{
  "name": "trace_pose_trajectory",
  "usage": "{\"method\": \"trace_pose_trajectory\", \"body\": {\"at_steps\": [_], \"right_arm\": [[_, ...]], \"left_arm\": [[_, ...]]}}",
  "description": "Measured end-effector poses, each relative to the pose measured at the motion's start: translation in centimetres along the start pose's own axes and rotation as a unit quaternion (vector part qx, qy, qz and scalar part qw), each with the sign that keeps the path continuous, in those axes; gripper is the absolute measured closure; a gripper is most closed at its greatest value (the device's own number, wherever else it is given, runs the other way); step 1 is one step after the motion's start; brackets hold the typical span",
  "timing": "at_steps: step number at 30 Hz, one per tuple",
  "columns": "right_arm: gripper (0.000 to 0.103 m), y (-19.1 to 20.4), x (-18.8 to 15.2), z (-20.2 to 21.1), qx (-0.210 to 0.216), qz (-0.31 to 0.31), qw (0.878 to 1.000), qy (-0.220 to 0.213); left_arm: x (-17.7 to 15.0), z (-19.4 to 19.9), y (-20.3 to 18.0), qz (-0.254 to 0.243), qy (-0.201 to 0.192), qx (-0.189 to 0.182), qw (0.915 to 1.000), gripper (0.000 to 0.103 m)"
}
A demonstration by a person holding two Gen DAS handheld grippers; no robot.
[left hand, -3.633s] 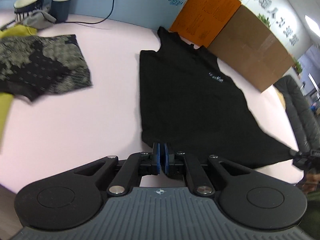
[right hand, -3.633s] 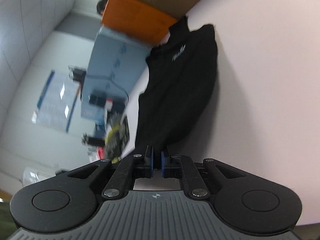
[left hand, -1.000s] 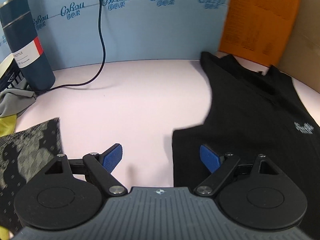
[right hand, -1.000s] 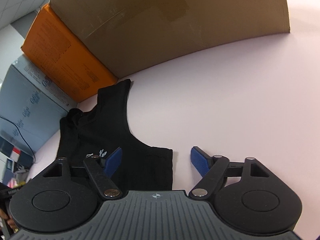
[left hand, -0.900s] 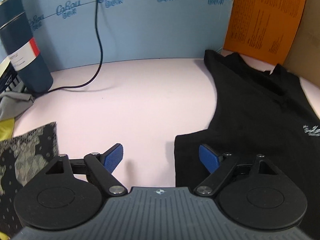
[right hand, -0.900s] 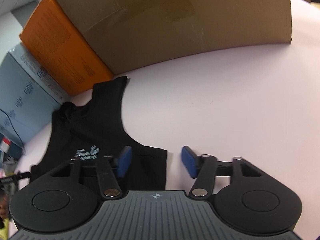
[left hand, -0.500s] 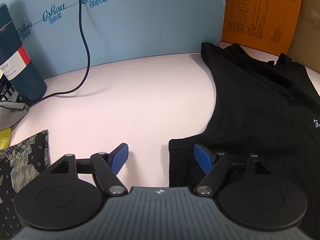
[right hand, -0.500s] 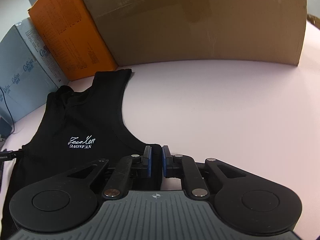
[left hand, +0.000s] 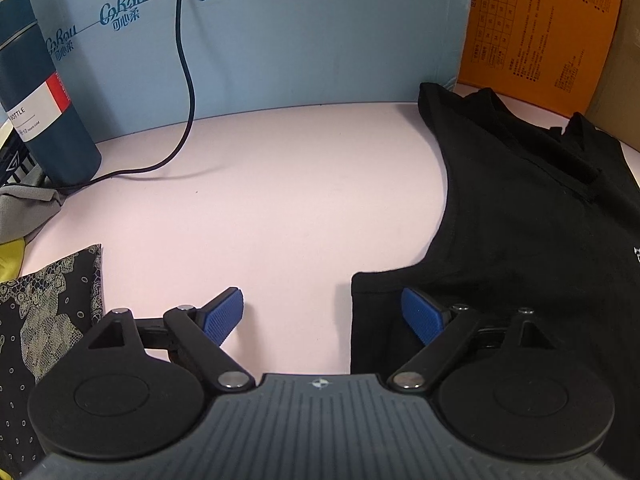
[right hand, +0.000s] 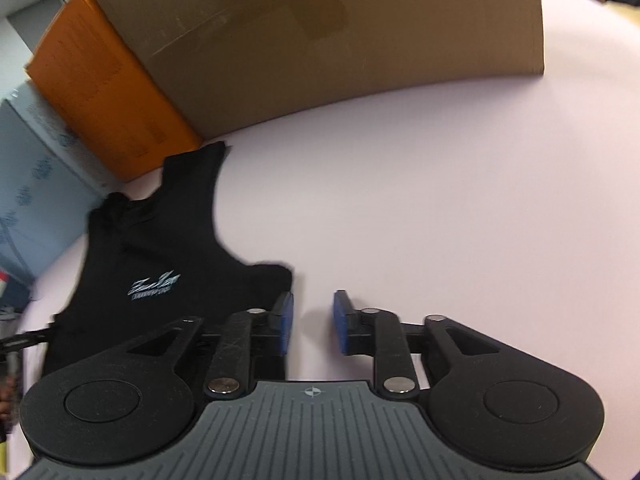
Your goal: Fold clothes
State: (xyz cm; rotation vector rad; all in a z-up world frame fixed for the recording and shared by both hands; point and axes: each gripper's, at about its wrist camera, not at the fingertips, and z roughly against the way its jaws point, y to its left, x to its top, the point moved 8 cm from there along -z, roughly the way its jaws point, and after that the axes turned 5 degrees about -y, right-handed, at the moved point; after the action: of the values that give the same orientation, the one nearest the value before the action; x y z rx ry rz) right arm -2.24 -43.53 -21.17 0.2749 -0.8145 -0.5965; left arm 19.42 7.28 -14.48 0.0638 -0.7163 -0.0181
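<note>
Tabletop (left hand: 280, 208): pale pink surface carrying all items.
Vest (left hand: 540, 220): black, sleeveless, lying flat on the right part of the tabletop in the left wrist view; straps point to the far side, toward the boxes. White chest lettering shows in the right wrist view (right hand: 154, 284).
Left gripper (left hand: 322, 314): released, jaws wide and just been opening further. The vest's near left corner lies between the jaws; the right pad sits over the cloth, the left pad over bare tabletop. No pad presses on the cloth.
Right gripper (right hand: 312, 320): released, jaws partly apart and just been opening. Bare tabletop shows in the gap; the left pad stands just beside the vest's right side edge, whether it touches cannot be told. Nothing grasped.
Blue box (left hand: 320, 36): far side, printed logos, behind the vest's left strap.
Orange box (left hand: 536, 28): far right, just beside the blue box.
Brown box (right hand: 340, 40): right of the orange box.
Cable (left hand: 180, 92): black, runs down the blue box onto the tabletop.
Bottle (left hand: 40, 92): dark blue, upright, far left.
Patterned cloth (left hand: 48, 312): near left, well apart from the vest.
</note>
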Motion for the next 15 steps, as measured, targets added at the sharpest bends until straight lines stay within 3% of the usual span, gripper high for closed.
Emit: {"method": "trace_pose_trajectory", "body": {"at_steps": [3, 8, 9, 11, 15], "right_arm": [[0.077, -0.7, -1.8, 1.8, 0.023, -0.025, 0.999, 0.003], [0.074, -1.5, -3.2, 4.4, 0.039, -0.039, 0.998, 0.036], [0.066, -1.4, -2.6, 4.7, 0.033, -0.035, 0.998, 0.041], [0.064, -0.5, -0.6, 5.4, 0.031, -0.015, 0.999, 0.033], [0.056, 2.6, 6.2, 7.4, 0.052, 0.019, 0.998, -0.009]], "left_arm": [[-0.9, 0.6, 0.6, -0.012, 0.007, -0.006, 0.9999, 0.008], [-2.5, 2.3, 1.8, -0.05, 0.028, -0.027, 0.998, 0.006], [-2.4, 2.6, 2.1, -0.066, 0.033, -0.024, 0.997, 0.007], [-1.2, 3.3, 2.6, -0.101, 0.033, -0.011, 0.9943, 0.008], [5.0, 6.5, 3.2, -0.167, -0.021, 0.0, 0.9857, 0.008]]}}
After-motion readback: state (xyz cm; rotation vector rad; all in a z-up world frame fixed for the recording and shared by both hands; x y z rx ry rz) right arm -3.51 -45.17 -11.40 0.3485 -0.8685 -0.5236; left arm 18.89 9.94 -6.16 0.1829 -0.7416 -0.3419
